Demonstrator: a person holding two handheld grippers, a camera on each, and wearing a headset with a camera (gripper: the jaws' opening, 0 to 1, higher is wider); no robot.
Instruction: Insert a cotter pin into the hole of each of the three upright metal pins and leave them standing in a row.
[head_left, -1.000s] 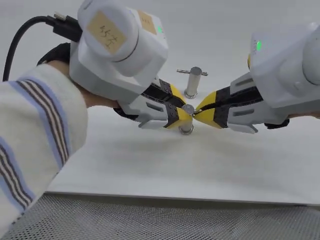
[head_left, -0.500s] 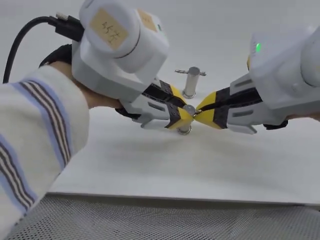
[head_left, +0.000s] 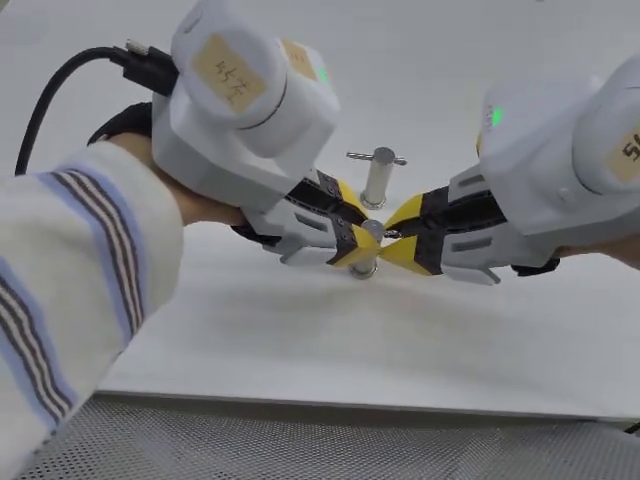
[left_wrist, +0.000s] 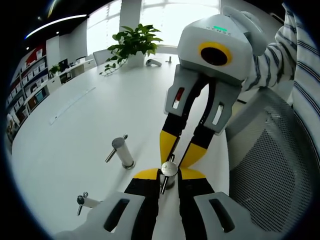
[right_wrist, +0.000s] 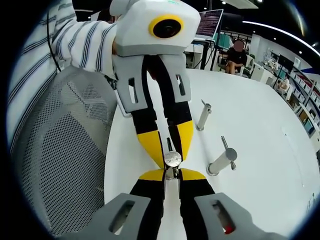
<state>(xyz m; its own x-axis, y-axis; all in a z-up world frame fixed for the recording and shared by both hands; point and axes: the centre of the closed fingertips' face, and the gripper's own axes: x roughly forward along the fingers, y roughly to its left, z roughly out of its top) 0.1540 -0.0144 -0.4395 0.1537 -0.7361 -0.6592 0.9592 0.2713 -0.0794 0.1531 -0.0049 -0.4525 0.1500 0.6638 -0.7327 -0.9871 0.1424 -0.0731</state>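
Insertion is in hand. The left gripper (head_left: 352, 243) fingers clamp the upright metal pin (head_left: 366, 252) on the tabletop (head_left: 300, 330), and the right gripper (head_left: 402, 243) fingers pinch a cotter pin (head_left: 389, 234) at its 3 o'clock. The next move likely needs a straight push through the hole. A finished pin (head_left: 378, 180) stands at 12 o'clock.

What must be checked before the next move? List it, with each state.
1. Left tool clamped on near metal pin: ok.
2. Near metal pin upright on the table: ok.
3. Right tool holding anything: cannot tell.
4. Near metal pin's hole filled: cannot tell.
5. Back pin upright, with fitted cotter pin: ok.
6. Third pin upright: cannot tell; the fisheye leans it.
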